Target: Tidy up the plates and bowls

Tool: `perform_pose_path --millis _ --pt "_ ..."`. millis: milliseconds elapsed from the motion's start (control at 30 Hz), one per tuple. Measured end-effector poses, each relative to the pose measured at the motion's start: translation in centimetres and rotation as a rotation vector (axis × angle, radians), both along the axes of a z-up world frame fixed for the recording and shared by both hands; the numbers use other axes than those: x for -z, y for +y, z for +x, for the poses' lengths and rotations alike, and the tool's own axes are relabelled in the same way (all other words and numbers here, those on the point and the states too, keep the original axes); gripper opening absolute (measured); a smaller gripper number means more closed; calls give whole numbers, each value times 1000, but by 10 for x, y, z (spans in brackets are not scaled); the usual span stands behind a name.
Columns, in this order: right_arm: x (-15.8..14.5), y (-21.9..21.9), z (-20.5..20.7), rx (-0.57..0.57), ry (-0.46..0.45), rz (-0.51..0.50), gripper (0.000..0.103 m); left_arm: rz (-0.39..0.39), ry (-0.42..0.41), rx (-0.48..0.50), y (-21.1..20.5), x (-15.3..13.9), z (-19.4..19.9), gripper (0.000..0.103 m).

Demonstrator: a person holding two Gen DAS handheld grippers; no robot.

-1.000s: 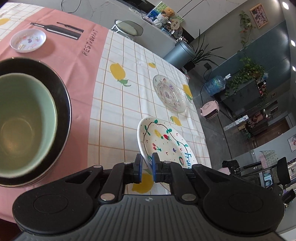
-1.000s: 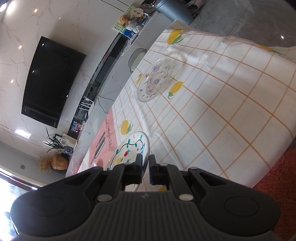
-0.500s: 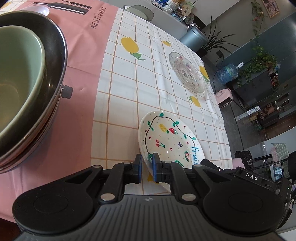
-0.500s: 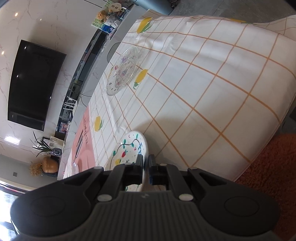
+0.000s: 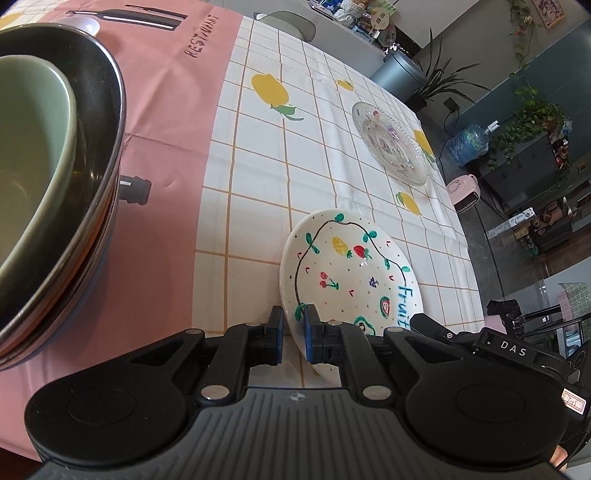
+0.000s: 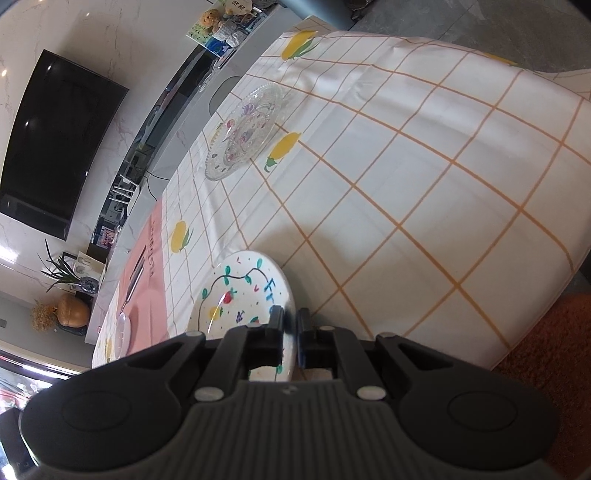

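A white fruit-painted plate (image 5: 351,273) is tilted above the checked tablecloth near the table's front edge. My left gripper (image 5: 292,325) is shut on its near-left rim. My right gripper (image 6: 289,325) is shut on the plate's opposite rim; the plate also shows in the right wrist view (image 6: 240,295). A green bowl (image 5: 29,158) sits in a black plate (image 5: 107,122) on a stack at the left. A clear glass plate (image 5: 389,142) lies farther back on the cloth; it also shows in the right wrist view (image 6: 245,129).
A small white dish (image 5: 86,25) lies at the far end of the pink cloth. The table's right edge (image 6: 546,280) drops to an orange rug. A chair back (image 5: 286,22) stands behind the table.
The painted plate has come up off the cloth and tilted, held at both rims. Both grippers moved with it; the stacked bowl and black plate now look nearer to the left.
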State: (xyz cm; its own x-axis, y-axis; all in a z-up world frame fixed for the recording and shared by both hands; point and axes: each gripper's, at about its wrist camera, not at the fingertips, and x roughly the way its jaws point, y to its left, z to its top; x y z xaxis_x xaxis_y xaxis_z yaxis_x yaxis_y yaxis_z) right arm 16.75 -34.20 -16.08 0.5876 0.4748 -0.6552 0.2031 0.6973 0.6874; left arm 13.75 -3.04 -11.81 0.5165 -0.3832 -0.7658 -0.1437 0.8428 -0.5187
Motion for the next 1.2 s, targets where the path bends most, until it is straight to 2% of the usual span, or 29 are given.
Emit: perform_pose_path --millis 333,400,467,533,667,733,800,967,1200 --pt "-5 7 1 -17 -12 -55 9 11 4 -4 1 -3 1 12" --pt "-6 9 0 -21 -21 -67 13 35 -1 1 -2 -6 2 13" --pt "-11 10 -2 -29 -43 -90 32 61 -18 1 -3 -10 1 18" --pt "-17 10 -3 -32 -67 -125 40 76 -41 -6 -3 -15 1 25" --pt "-28 9 -3 -41 -115 -178 43 84 -85 -5 -5 -28 4 33" --pt "-32 7 0 -39 -123 -192 44 71 -99 -5 -6 -33 8 38" --pt "-34 4 4 -30 -127 -195 50 49 -104 -5 -7 -37 14 40" --pt "-39 2 16 -31 -134 -221 52 -8 -106 -2 -11 -43 30 41" --pt "-43 -3 39 -20 -145 -244 56 -51 -71 -25 -14 -42 56 44"
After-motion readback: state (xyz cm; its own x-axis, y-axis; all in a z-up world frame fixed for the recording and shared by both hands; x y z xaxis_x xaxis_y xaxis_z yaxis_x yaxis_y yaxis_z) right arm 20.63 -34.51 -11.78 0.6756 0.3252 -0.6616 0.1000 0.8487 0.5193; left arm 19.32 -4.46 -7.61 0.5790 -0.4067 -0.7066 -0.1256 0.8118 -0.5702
